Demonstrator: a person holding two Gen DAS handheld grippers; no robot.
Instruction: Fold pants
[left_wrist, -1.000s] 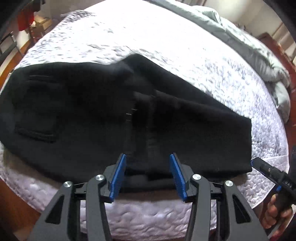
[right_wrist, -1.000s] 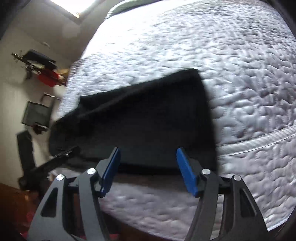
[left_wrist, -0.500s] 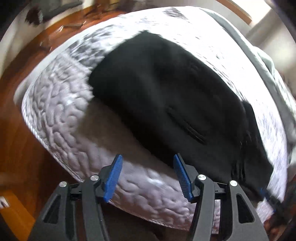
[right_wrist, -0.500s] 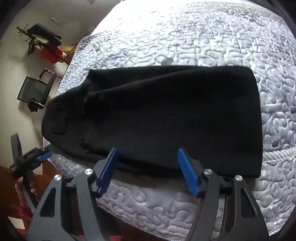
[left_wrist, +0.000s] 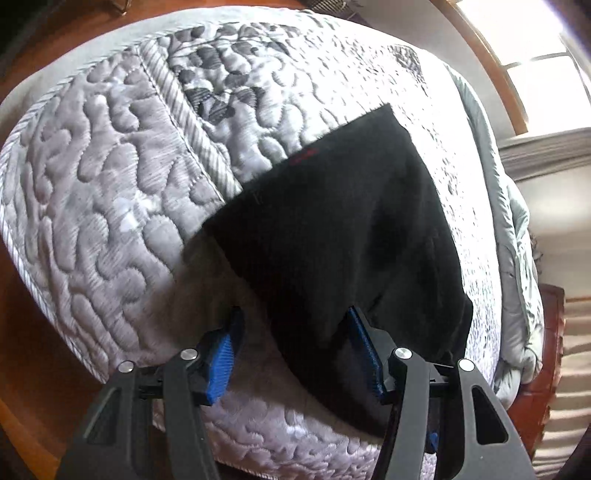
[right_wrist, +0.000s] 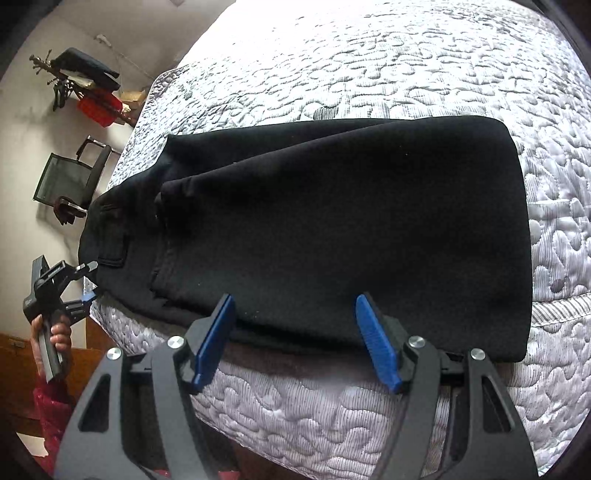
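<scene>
Black pants (right_wrist: 332, 229) lie folded lengthwise on the quilted grey bed, waist and back pocket (right_wrist: 110, 240) at the left, fold edge at the right. My right gripper (right_wrist: 295, 332) is open and empty at the near long edge of the pants. My left gripper (left_wrist: 295, 339) is open at the waist end of the pants (left_wrist: 351, 240), its right finger against the cloth edge. It also shows in the right wrist view (right_wrist: 88, 280), held by a hand at the bed's left corner.
The quilted mattress (left_wrist: 110, 184) ends in a rounded corner by the left gripper, with wooden floor below. A grey duvet (left_wrist: 517, 240) lies bunched along the far side. A chair (right_wrist: 70, 177) and clutter stand by the wall.
The left gripper has swung from the middle of the pants round to the waist end at the bed corner. The right gripper has drawn back a little and now sees the whole pants.
</scene>
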